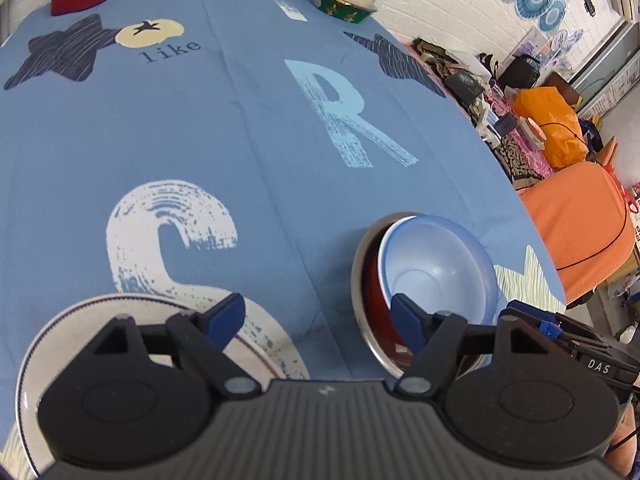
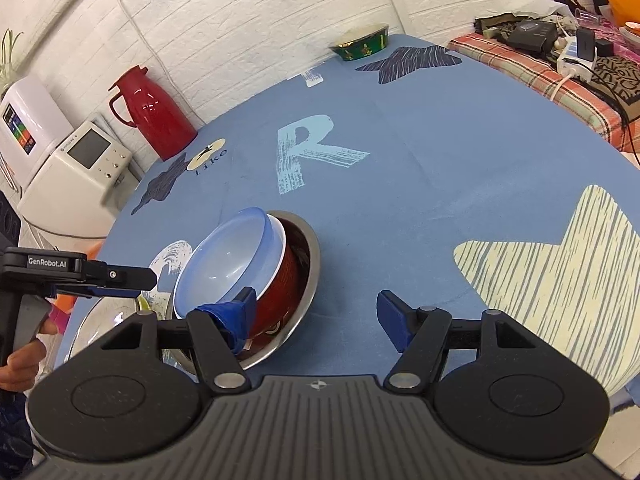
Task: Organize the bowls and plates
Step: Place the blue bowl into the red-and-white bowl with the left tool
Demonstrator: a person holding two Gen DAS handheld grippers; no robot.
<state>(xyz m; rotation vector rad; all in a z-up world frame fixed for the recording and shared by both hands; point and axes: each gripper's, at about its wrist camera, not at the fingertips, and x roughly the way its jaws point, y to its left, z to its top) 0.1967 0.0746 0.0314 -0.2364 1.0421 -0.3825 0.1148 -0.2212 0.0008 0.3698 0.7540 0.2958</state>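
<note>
Three bowls nested — blue bowl [image 2: 224, 264] in red bowl [image 2: 280, 296] in steel bowl [image 2: 308, 276]; green bowl [image 2: 362, 44] still apart on tabletop [image 2: 400, 200], plate [image 1: 52, 344] beside stack, both jaws apart, empty.

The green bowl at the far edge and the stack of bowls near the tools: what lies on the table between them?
Nothing: in both views only bare blue cloth with its printed R lies between the green bowl and the nested stack.

A red thermos jug [image 2: 150, 114] stood at the tabletop's [image 2: 420, 200] far left corner; white appliances [image 2: 76, 172] sat beyond the left edge.
</note>
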